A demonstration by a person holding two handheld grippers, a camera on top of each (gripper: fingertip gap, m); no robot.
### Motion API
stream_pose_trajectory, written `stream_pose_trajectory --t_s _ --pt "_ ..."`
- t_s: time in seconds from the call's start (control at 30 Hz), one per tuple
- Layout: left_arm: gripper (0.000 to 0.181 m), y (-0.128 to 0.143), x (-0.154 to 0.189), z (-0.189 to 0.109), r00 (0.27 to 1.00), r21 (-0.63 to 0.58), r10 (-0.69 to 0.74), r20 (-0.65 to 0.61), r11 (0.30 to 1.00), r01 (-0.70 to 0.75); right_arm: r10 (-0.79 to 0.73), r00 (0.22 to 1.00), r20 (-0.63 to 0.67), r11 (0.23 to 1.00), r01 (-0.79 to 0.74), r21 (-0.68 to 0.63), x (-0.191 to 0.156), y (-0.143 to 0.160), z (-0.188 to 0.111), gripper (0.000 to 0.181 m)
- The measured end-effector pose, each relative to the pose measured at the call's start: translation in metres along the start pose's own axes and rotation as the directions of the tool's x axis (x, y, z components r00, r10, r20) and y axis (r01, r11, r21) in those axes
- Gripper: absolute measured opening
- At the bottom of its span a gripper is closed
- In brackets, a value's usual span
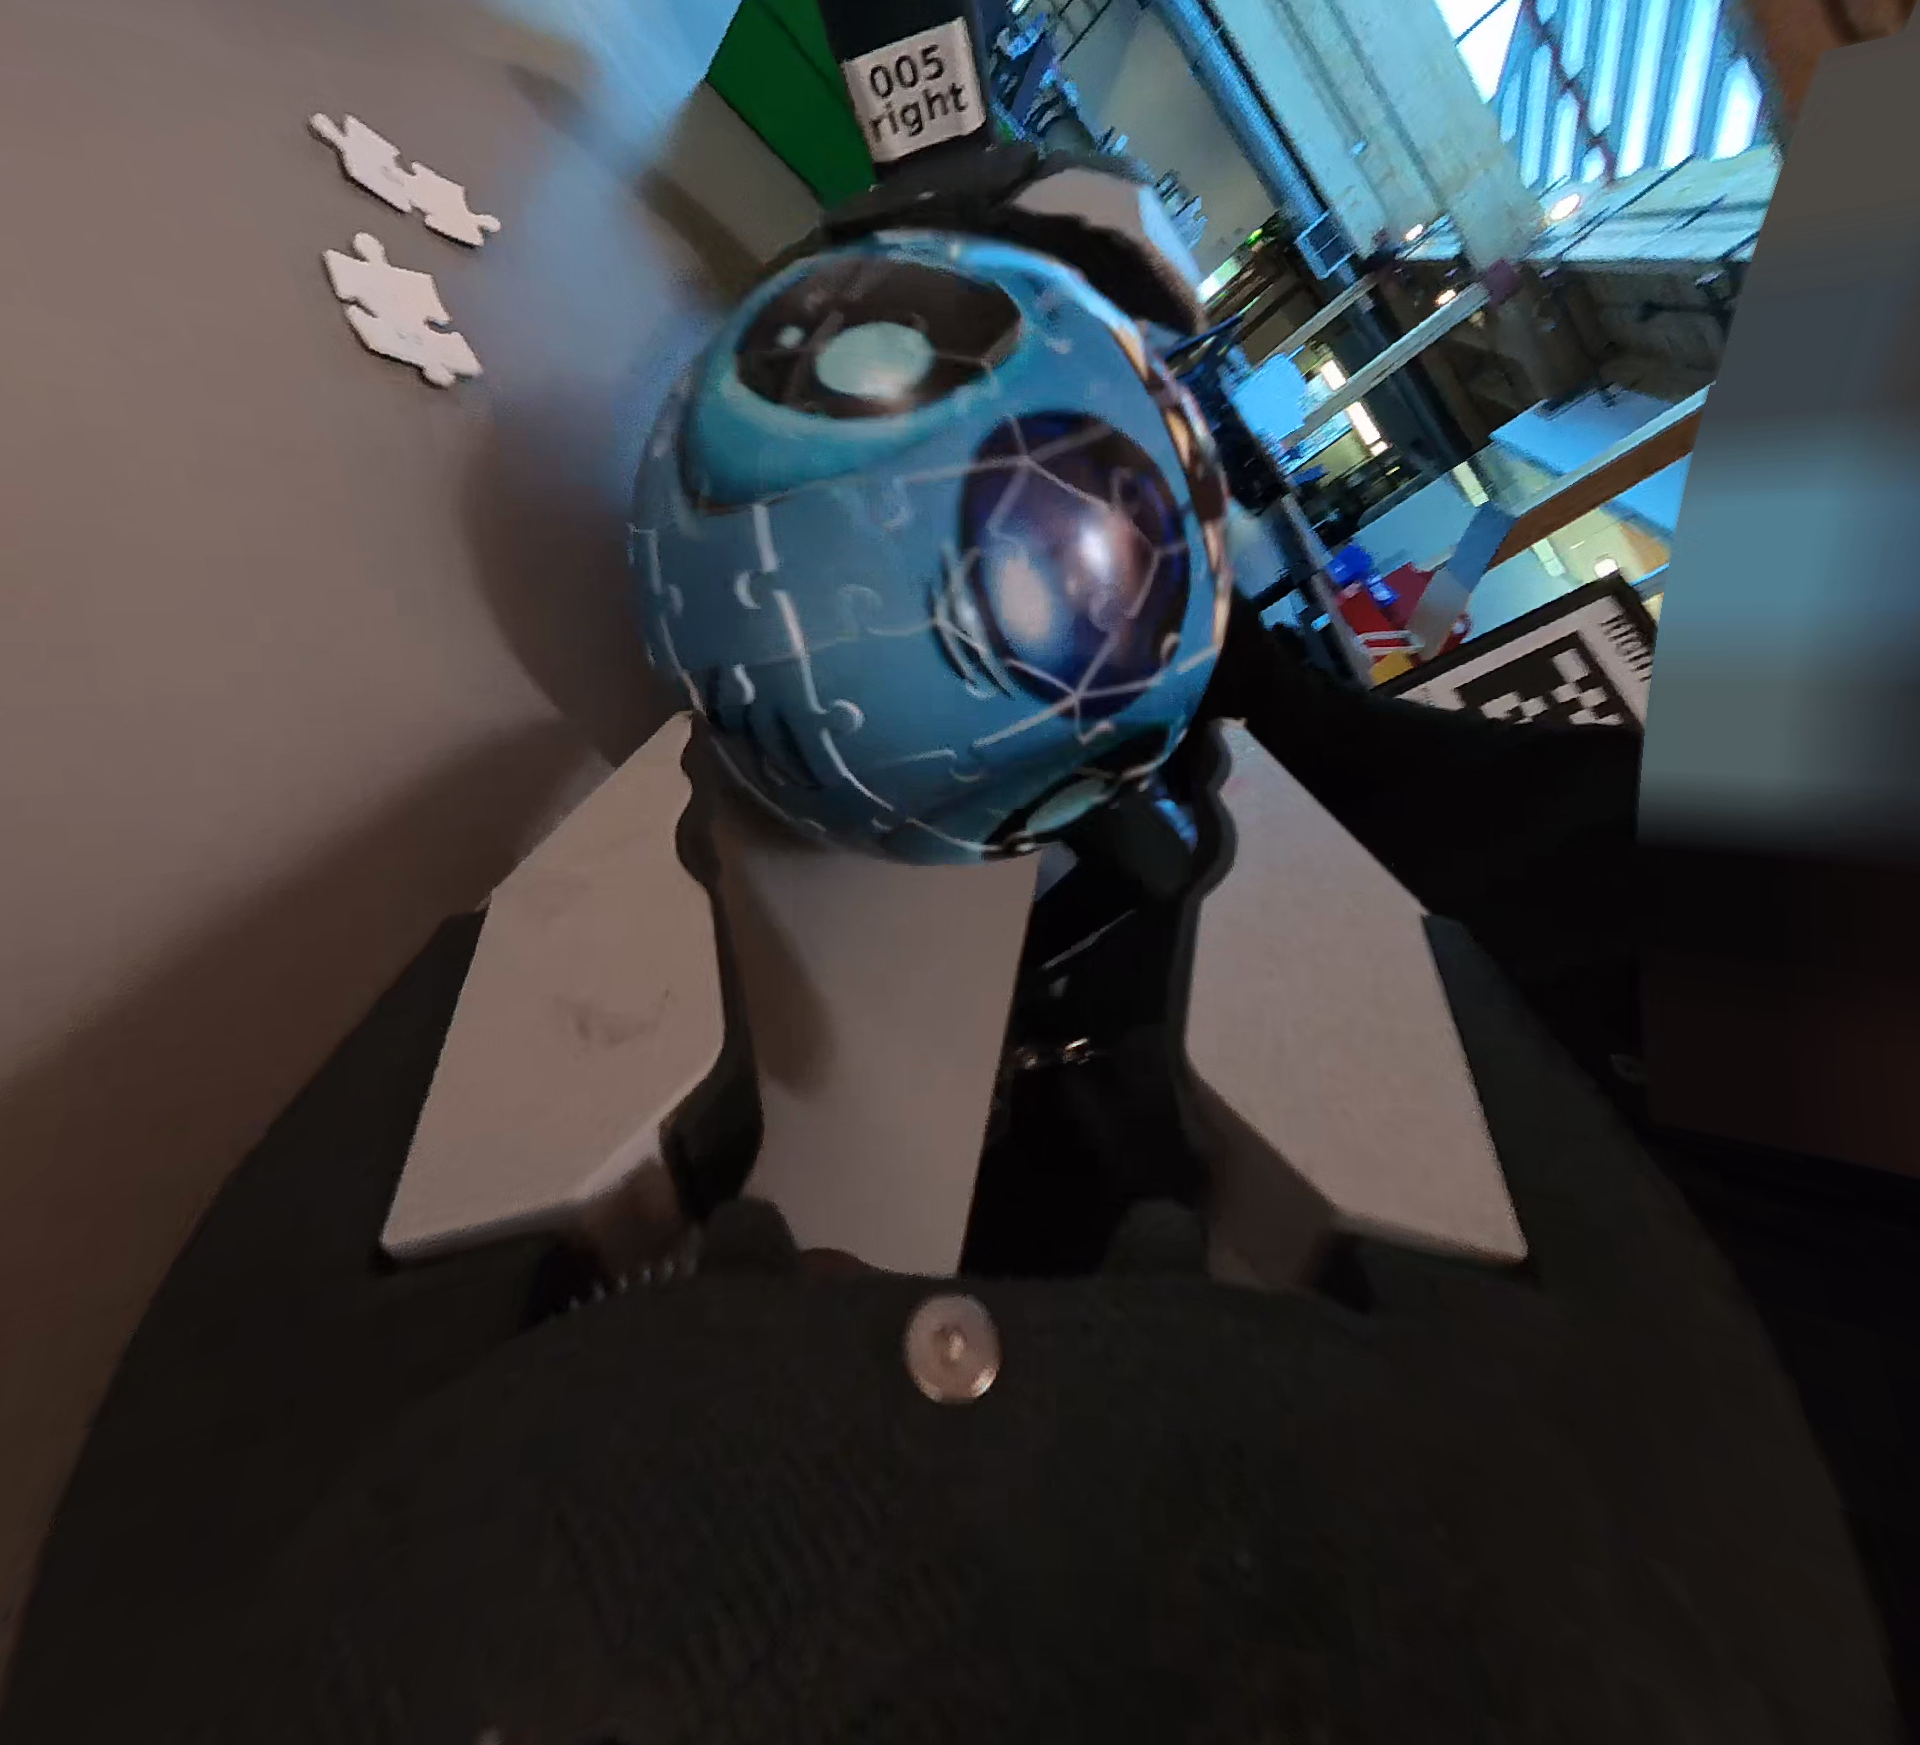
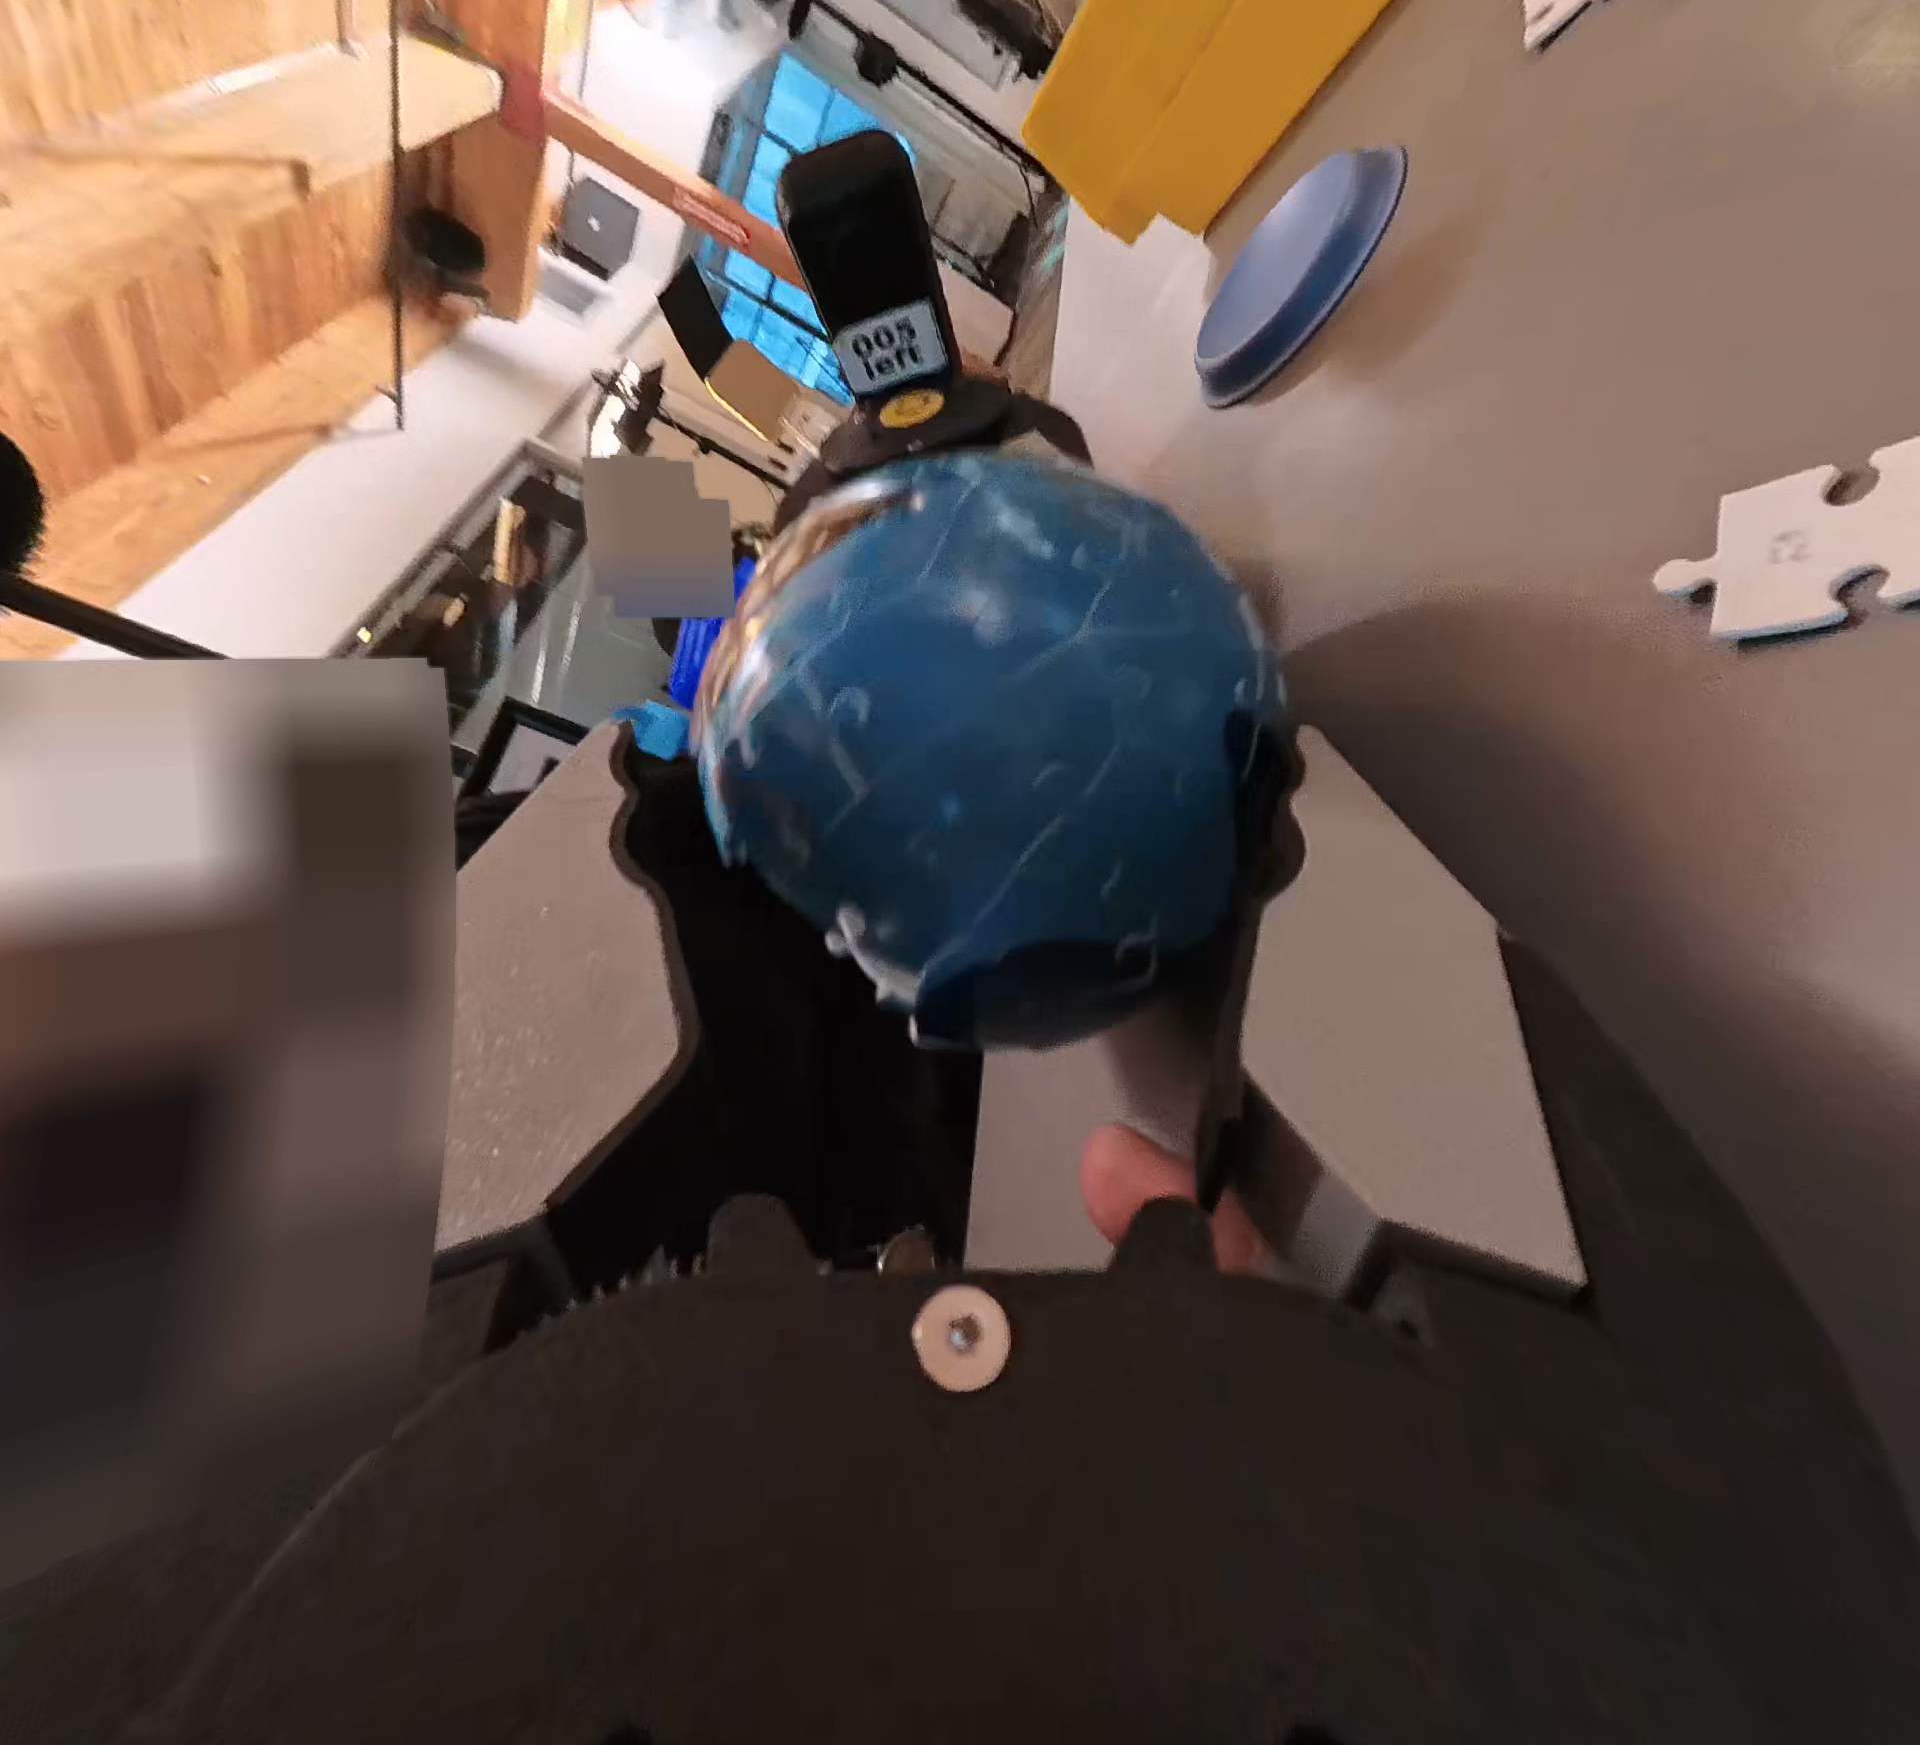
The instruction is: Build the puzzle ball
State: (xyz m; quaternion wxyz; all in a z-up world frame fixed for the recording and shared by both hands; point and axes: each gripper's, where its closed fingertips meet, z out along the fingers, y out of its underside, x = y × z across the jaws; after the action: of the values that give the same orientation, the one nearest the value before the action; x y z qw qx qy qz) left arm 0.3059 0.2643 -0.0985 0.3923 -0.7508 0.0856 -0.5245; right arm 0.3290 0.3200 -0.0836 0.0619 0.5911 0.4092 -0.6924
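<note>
Aloft, both hand-held grippers, left [image 1: 951, 760] and right [image 2: 956, 791], clamp the puzzle ball [image 1: 925, 552], table [image 1: 208, 552] edge near.

Blue puzzle ball [image 1: 925, 573] clamped at the left gripper's [image 1: 951, 781] fingertips, right gripper [image 1: 935, 220] just behind it, white loose pieces [image 1: 400, 251] on grey table [image 1: 208, 604].

The puzzle ball [image 1: 935, 573] fills the gap between your two grippers, blocking any straight pass. On the surface [image 2: 1558, 448], the blue plate [image 2: 1299, 277], yellow box [image 2: 1247, 2] and loose puzzle pieces [image 1: 400, 241] obstruct; bare grey lies between them
</note>
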Motion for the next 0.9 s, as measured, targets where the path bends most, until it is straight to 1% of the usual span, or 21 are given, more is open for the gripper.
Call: stream_pose_trajectory --t_s 0.03,0.07,0.1,0.13,0.17,0.2,0.23,0.27,0.4,0.5,0.6,0.67,0.73,0.77,0.9 --pt "0.088 -0.003 0.003 0.000 0.999 0.022 -0.023 -0.030 0.999 0.023 0.004 1.000 0.009 1.000 -0.004 0.015 0.000 -0.002 0.000 0.109" --pt "0.083 -0.007 0.005 0.001 0.997 0.046 -0.047 -0.055 0.998 0.050 0.002 1.000 0.015 1.000 -0.003 0.025 -0.001 -0.004 0.001 0.105" --pt "0.081 -0.011 0.004 0.002 0.996 0.071 -0.070 -0.063 0.995 0.074 0.000 1.000 0.014 0.999 0.000 0.032 -0.002 -0.005 0.002 0.102" --pt "0.081 -0.013 -0.002 0.004 0.995 0.090 -0.091 -0.036 0.992 0.094 -0.005 1.000 -0.001 0.999 0.005 0.037 -0.001 -0.005 0.004 0.101" --pt "0.083 -0.012 -0.009 0.007 0.994 0.088 -0.111 -0.008 0.990 0.111 -0.015 0.999 -0.034 0.999 0.017 0.043 0.003 -0.005 0.005 0.102" --pt "0.082 -0.011 -0.005 0.009 0.993 0.076 -0.114 -0.027 0.990 0.116 -0.034 0.998 -0.056 0.998 0.037 0.047 0.004 -0.005 0.006 0.108" --pt "0.080 -0.012 -0.001 0.010 0.994 0.074 -0.097 -0.045 0.992 0.100 -0.046 0.997 -0.056 0.998 0.049 0.049 0.003 -0.006 0.006 0.107" --pt "0.082 -0.012 -0.002 0.010 0.996 0.078 -0.081 -0.029 0.994 0.083 -0.055 0.997 -0.055 0.997 0.057 0.048 0.001 -0.006 0.006 0.103" --pt "0.085 -0.008 -0.003 0.004 0.998 0.073 -0.049 0.041 0.996 0.046 -0.081 0.994 -0.075 0.995 0.085 0.052 0.001 -0.005 0.003 0.104" --pt "0.096 -0.001 0.009 -0.001 0.996 0.092 -0.058 0.067 0.994 0.051 -0.080 0.993 -0.081 0.995 0.085 0.055 0.001 -0.003 -0.001 0.106" --pt "0.104 0.011 0.015 0.010 0.990 0.097 -0.066 0.121 0.994 0.054 -0.094 0.991 -0.097 0.994 0.099 0.041 0.001 0.001 -0.004 0.110" --pt "0.109 0.026 0.016 0.027 0.987 0.023 -0.096 0.125 0.995 0.094 -0.105 0.989 -0.107 0.994 0.108 0.028 0.000 0.003 -0.004 0.113" --pt "0.108 0.031 0.016 0.038 0.988 -0.012 -0.088 0.125 0.996 0.090 -0.106 0.988 -0.109 0.994 0.108 0.014 -0.001 0.007 -0.004 0.116" --pt "0.108 0.030 0.013 0.040 0.988 -0.010 -0.083 0.128 0.996 0.085 -0.107 0.988 -0.114 0.994 0.109 0.012 -0.001 0.008 -0.004 0.117" --pt "0.113 0.023 0.020 0.039 0.990 0.020 -0.135 0.040 0.991 0.135 -0.117 0.984 -0.136 0.993 0.118 0.000 -0.002 0.012 -0.006 0.120"
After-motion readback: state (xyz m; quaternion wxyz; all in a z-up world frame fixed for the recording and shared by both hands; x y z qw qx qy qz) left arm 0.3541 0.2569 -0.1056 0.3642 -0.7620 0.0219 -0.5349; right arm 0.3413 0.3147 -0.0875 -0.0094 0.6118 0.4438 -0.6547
